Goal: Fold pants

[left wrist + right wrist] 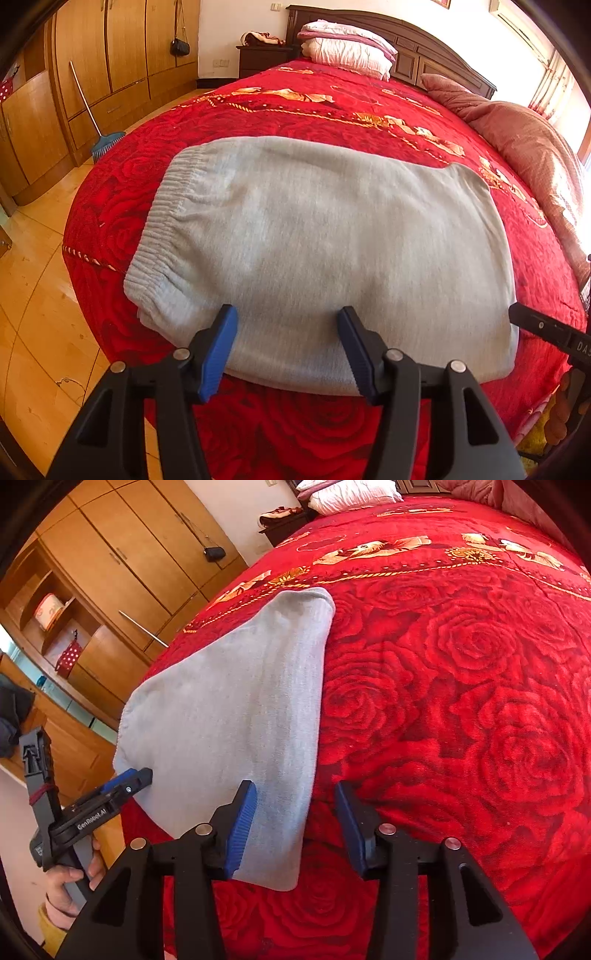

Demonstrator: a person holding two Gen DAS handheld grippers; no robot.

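Pants (314,240) folded on bed (295,99), left gripper (288,347) and right gripper (295,827) low over near edge, jaws open, empty.

- How many pants are there?
- One pair of gray pants (317,243), folded up, right in front of the left gripper (288,349).
- How many grippers?
- Two. The right gripper (295,827) is the other one, and each has two blue fingers, wide apart.
- And pillows?
- Two white and pink pillows (347,46) in a stack, far ahead of the left gripper. One big pink quilt (524,129) is far ahead too, off to its right.
- Anything else?
- One red blanket (280,107) under the pants, one broom (105,142) ahead to the left, and one black bag (180,46) hanging on the doors.
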